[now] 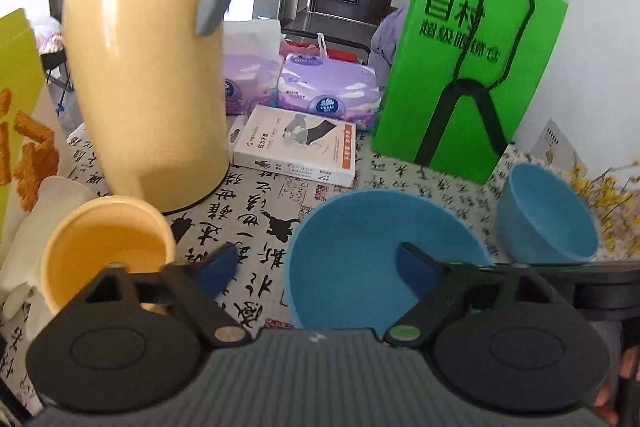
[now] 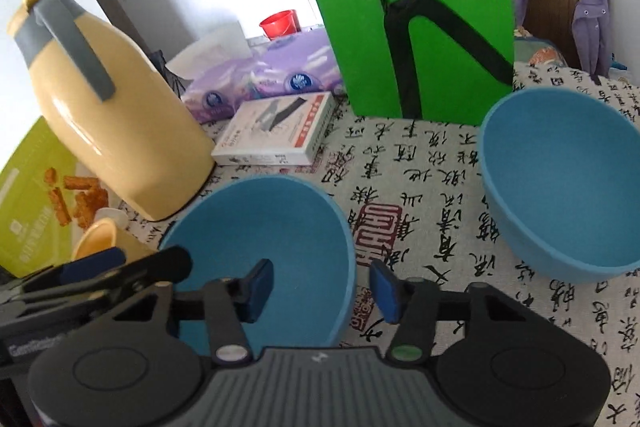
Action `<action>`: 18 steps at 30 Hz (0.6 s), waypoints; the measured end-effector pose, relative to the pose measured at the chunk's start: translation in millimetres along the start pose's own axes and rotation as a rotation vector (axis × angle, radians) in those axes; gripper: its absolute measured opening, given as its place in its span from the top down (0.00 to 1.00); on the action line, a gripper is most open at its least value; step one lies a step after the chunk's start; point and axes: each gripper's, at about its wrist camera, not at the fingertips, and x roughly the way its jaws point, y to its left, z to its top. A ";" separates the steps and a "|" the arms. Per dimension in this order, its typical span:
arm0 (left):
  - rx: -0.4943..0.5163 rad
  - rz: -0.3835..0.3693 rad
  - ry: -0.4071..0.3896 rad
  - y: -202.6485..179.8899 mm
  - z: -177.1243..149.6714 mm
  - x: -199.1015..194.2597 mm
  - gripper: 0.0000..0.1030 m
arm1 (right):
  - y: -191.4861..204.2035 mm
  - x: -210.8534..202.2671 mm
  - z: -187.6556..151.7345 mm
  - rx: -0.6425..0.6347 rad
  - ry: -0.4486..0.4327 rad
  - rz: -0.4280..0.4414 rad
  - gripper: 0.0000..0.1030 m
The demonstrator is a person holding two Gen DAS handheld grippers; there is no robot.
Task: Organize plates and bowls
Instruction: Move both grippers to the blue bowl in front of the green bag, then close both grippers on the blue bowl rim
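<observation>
Your left gripper (image 1: 316, 267) has its jaws apart astride the near rim of the large blue bowl (image 1: 360, 251), low centre of the left view, pads clear of it. Your right gripper (image 2: 320, 291) straddles that bowl's right rim, jaws narrower but gripping nothing. A second blue bowl (image 2: 560, 187) sits on the bench (image 2: 420, 187) at right. The yellow cup (image 1: 104, 247) stands lower left beside the yellow flask (image 1: 144, 67).
</observation>
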 end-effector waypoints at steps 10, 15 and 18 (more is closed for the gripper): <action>0.020 -0.013 0.063 8.0 -10.9 23.5 0.87 | -10.6 7.0 -3.3 -0.026 -0.001 -0.025 0.93; 0.031 0.002 0.029 8.1 -15.8 16.3 0.85 | -13.5 6.6 -6.5 -0.030 0.002 -0.015 0.95; 0.096 0.020 -0.071 -0.8 -18.1 0.0 0.78 | -15.3 6.7 -8.0 -0.024 0.002 -0.021 0.94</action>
